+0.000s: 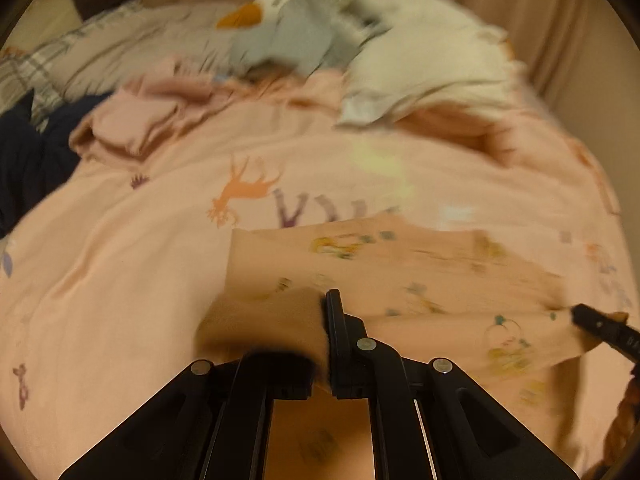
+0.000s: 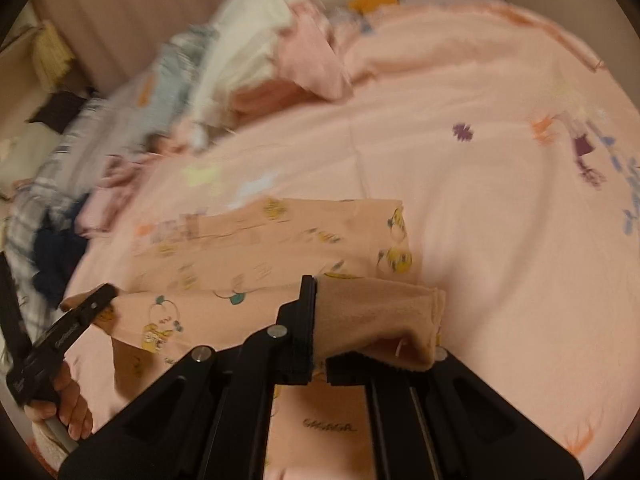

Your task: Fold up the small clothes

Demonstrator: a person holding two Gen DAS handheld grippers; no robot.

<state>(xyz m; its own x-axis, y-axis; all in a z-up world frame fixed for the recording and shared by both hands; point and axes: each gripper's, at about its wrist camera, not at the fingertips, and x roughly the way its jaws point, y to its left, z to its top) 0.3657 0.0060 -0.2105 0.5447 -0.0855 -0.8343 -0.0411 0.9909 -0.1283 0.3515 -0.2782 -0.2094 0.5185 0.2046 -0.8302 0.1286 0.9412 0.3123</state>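
Observation:
A small peach garment (image 1: 420, 276) printed with cartoon figures is stretched between both grippers above the pink duvet (image 1: 140, 260). At the bottom of the left wrist view, my left gripper (image 1: 325, 307) is shut on one corner, and the cloth drapes over its left finger. My right gripper's tip (image 1: 578, 314) shows at the right edge, pinching the far corner. In the right wrist view the garment (image 2: 248, 248) hangs ahead, partly resting on the bed. My right gripper (image 2: 316, 292) is shut on a folded corner. My left gripper (image 2: 106, 292) grips the other side, held by a hand (image 2: 68, 404).
At the head of the bed lie a folded pink piece (image 1: 132, 128), dark navy clothing (image 1: 28, 160), a grey garment (image 1: 296, 36), a white pillow (image 1: 420, 60) and a white plush with an orange beak (image 1: 244, 16). Beige curtains (image 1: 540, 20) hang behind.

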